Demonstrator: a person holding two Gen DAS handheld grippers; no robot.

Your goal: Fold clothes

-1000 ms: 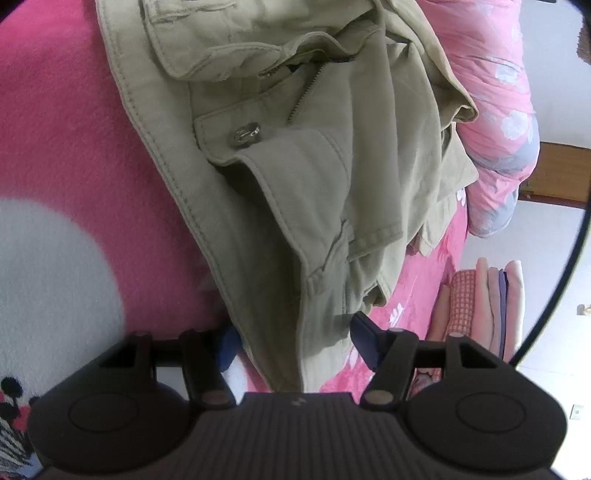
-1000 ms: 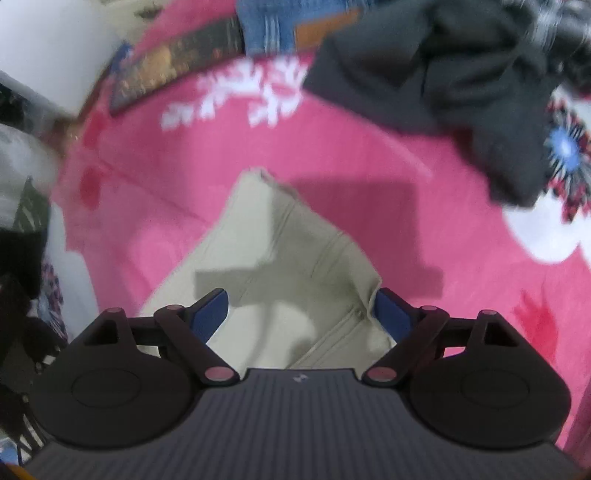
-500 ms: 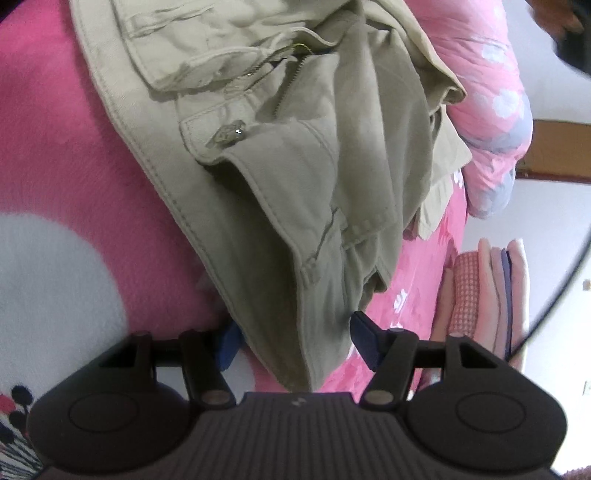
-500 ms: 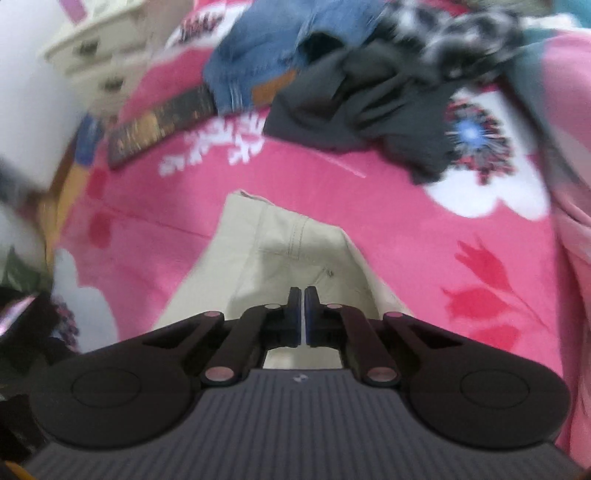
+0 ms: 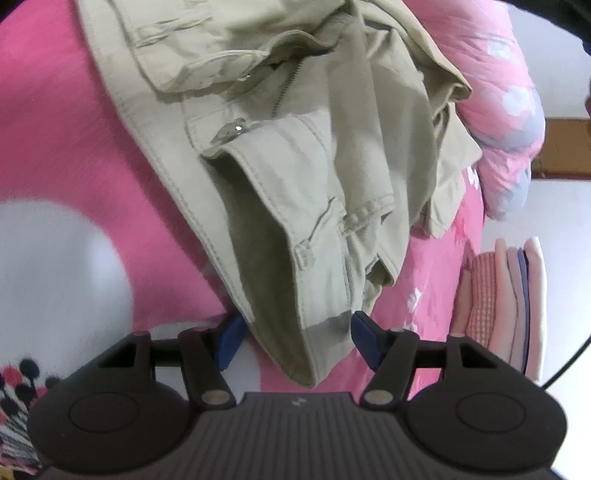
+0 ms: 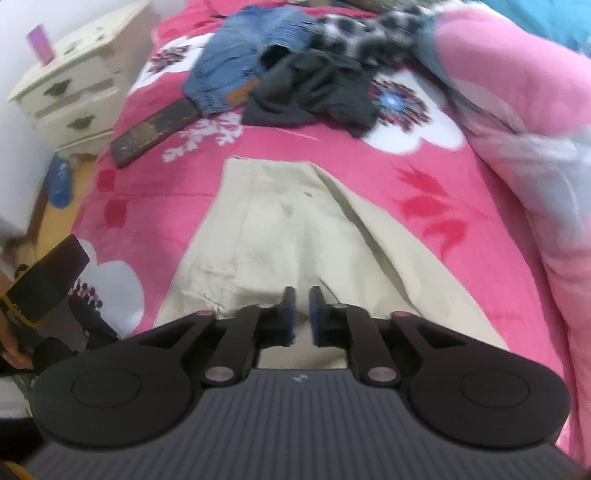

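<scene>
Khaki trousers [image 5: 295,177] lie on the pink flowered blanket [image 5: 74,129], waistband, button and zip showing in the left wrist view. My left gripper [image 5: 297,330] stands wide over them. A folded edge of the waistband fills the gap between its blue pads, loose and unsqueezed. In the right wrist view a trouser leg [image 6: 280,229] stretches flat away to its hem. My right gripper [image 6: 302,319] hovers over the near end, its jaws a narrow gap apart and opening. Nothing is pinched between them; cloth shows behind the gap.
A stack of folded clothes [image 5: 506,295] and a pink quilt [image 5: 509,110] lie right of the trousers. Beyond the leg are jeans [image 6: 251,66], a dark garment [image 6: 317,88], a checked garment [image 6: 369,26] and a dark flat strip [image 6: 155,129]. A cream nightstand [image 6: 70,88] stands far left.
The right gripper went from wide to fully shut, then parted slightly, while rising and rolling so that far more of the trouser leg shows. The trousers shifted a little in the left view; left jaws unchanged.
</scene>
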